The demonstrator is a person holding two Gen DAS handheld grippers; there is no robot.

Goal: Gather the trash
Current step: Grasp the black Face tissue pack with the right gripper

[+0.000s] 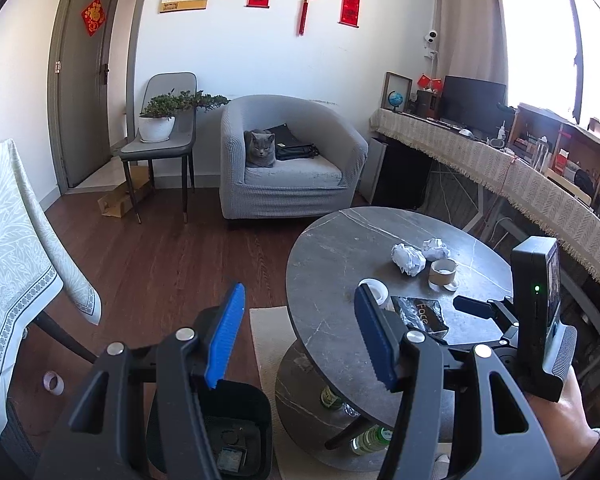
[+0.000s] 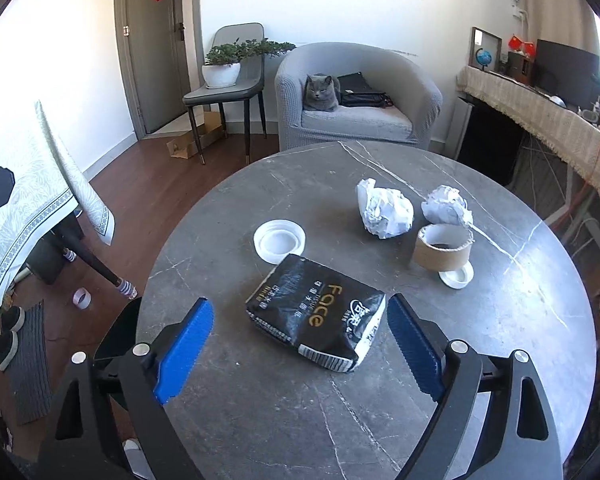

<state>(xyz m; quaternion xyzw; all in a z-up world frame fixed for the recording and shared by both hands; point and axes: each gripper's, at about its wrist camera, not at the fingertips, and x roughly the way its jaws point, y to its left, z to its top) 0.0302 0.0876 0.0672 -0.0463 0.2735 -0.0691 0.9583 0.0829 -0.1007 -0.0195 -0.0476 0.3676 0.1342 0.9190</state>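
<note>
Right gripper (image 2: 300, 348) spread wide, empty — black tissue pack (image 2: 316, 316) flat, long axis diagonal, near-right to far-left

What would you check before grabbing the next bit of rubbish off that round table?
1. Right gripper open, nothing held: ok.
2. Left gripper open, nothing held: ok.
3. Black tissue pack lies flat just ahead of the right gripper: ok.
4. Bin open on the floor beside the table: ok.
5. Two paper balls unobstructed: ok.
6. Whether the tissue pack is empty: cannot tell.
</note>
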